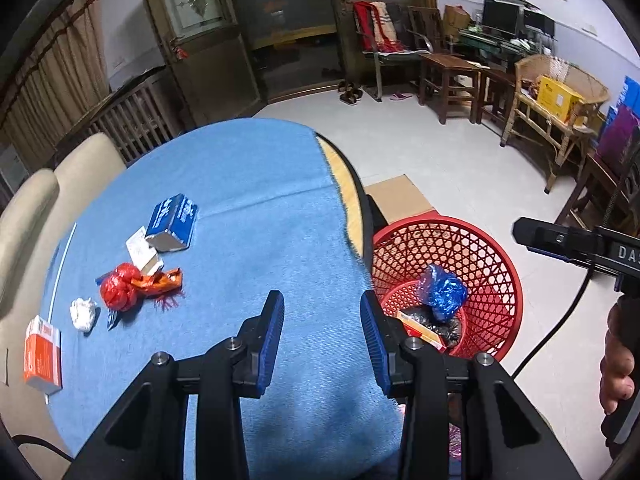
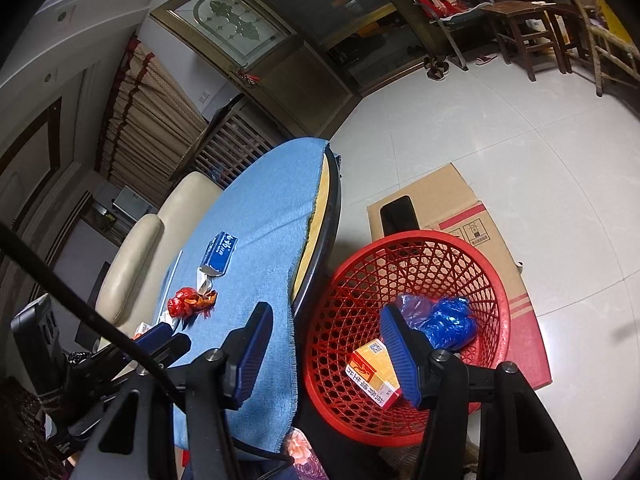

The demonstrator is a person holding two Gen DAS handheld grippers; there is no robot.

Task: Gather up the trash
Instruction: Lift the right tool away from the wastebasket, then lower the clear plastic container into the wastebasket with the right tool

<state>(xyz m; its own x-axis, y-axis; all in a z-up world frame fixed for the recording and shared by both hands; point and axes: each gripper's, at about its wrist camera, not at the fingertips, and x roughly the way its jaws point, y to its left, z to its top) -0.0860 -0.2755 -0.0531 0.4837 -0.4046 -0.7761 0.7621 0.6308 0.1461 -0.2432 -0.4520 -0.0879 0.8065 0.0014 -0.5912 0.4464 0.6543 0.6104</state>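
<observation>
The left tongs [image 1: 322,332] stand wide open with nothing between the blue pads, held above the near edge of the surface [image 1: 256,184], which is covered by a blue cloth. The right tongs [image 2: 326,350] are also wide open and hold nothing; one finger hangs over the cloth edge, the other over the red basket [image 2: 496,280].

The basket stands on the floor just beside the surface, resting partly on a flat cardboard box [image 2: 440,204]. Inside it lie a crumpled blue bag [image 2: 452,322], a yellow-and-red carton [image 2: 370,376] and, in the left view, some dark wrapping [image 1: 440,326] beneath them.

Trash still on the cloth sits in a loose group toward the far left side, well apart from both tongs: a blue carton [image 1: 173,222] with its end open, a white card [image 1: 140,248] touching it, a red bag [image 1: 120,286] knotted up against an orange wrapper [image 1: 162,280], a white paper wad [image 1: 83,314] just beside the red bag, and an orange-and-white box [image 1: 42,356] nearest the cloth's left rim.

A cream sofa [image 1: 28,216] lies beyond that rim.
</observation>
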